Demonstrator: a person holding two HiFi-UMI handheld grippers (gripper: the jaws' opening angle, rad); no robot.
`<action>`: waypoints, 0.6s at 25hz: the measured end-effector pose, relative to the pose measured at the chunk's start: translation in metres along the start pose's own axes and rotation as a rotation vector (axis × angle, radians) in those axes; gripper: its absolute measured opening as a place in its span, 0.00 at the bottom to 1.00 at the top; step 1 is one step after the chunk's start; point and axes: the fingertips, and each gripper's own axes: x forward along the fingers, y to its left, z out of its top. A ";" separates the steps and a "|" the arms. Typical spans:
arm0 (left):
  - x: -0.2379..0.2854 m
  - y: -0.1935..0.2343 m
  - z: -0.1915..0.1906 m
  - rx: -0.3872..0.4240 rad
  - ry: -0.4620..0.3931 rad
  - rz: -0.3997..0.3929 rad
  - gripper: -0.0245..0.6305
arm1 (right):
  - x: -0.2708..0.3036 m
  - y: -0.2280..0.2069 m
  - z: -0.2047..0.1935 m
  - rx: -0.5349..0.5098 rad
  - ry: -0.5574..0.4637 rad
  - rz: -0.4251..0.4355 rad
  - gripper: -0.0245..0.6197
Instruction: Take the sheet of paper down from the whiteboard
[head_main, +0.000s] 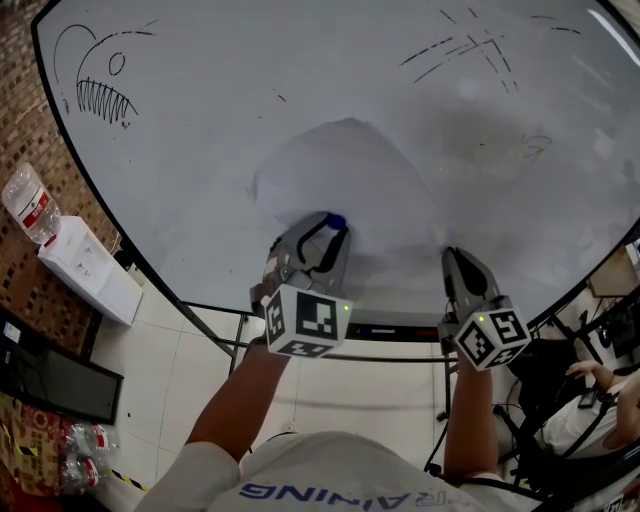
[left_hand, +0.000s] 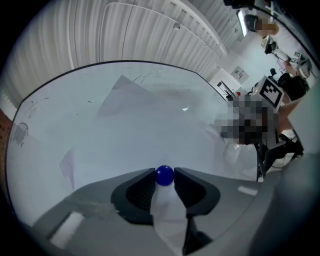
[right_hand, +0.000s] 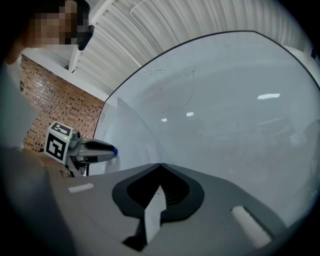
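A white sheet of paper (head_main: 340, 170) lies flat against the whiteboard (head_main: 200, 150), its top corner pointing up. A small blue ball-shaped magnet (head_main: 336, 221) sits at the sheet's lower edge. My left gripper (head_main: 330, 228) is shut on it, and the left gripper view shows the magnet (left_hand: 164, 175) pinched between the pads, with the paper (left_hand: 135, 102) ahead. My right gripper (head_main: 453, 258) is shut with nothing in it, its tip at the board to the right of the sheet. In the right gripper view its gripper (right_hand: 160, 166) points at bare board, with the left gripper (right_hand: 95, 150) off to the left.
A fish doodle (head_main: 100, 85) and black scribbles (head_main: 470, 50) mark the whiteboard. A water bottle (head_main: 30, 205) and white box (head_main: 90, 268) sit at the left by the brick wall. A seated person (head_main: 600, 395) is at the lower right. The board's stand bars (head_main: 400, 345) run below my grippers.
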 end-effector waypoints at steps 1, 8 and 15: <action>0.000 0.000 0.000 -0.009 -0.002 -0.005 0.23 | -0.001 0.001 0.001 -0.006 0.001 0.001 0.05; -0.009 0.001 0.001 -0.109 -0.033 -0.045 0.23 | -0.016 0.002 0.010 -0.043 0.002 -0.014 0.05; -0.043 0.009 0.000 -0.187 -0.055 -0.069 0.23 | -0.044 0.001 0.002 -0.077 0.060 -0.032 0.05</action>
